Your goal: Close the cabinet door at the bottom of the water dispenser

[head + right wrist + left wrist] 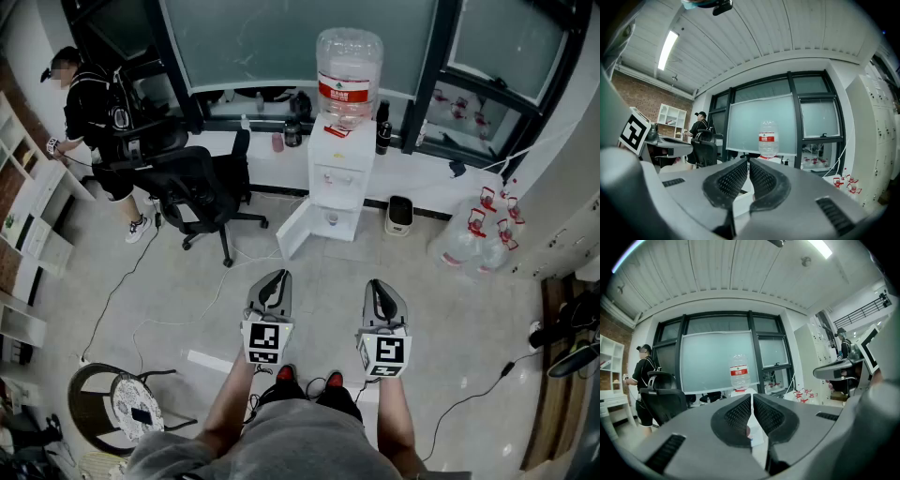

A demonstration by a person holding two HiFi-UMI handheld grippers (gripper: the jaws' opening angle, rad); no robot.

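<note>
My shoes [306,379], black with red at the toes, stand on the pale tiled floor [450,319]. I hold both grippers out level in front of me, side by side and apart. The left gripper [275,276] has its ribbed jaws pressed together at the tips with nothing between them. The right gripper [376,284] is closed the same way and is also empty. Each carries a cube [263,342] printed with black-and-white square markers.

A black cable [469,398] trails over the tiles to my right. Well beyond the jaw tips stands the white water dispenser [339,173], set against the window wall. Its bottom cabinet door [292,230] is open, swung out towards the left side of the head view, well apart from both grippers. On top sits a clear bottle [349,70] with a red label; its white writing is too small to read.

Left of the dispenser is a black office chair [202,187], and further left a person [94,112] in black stands by white shelves [28,234]. To the right of the dispenser, clear bottles with red caps [473,234] are heaped on the floor.
</note>
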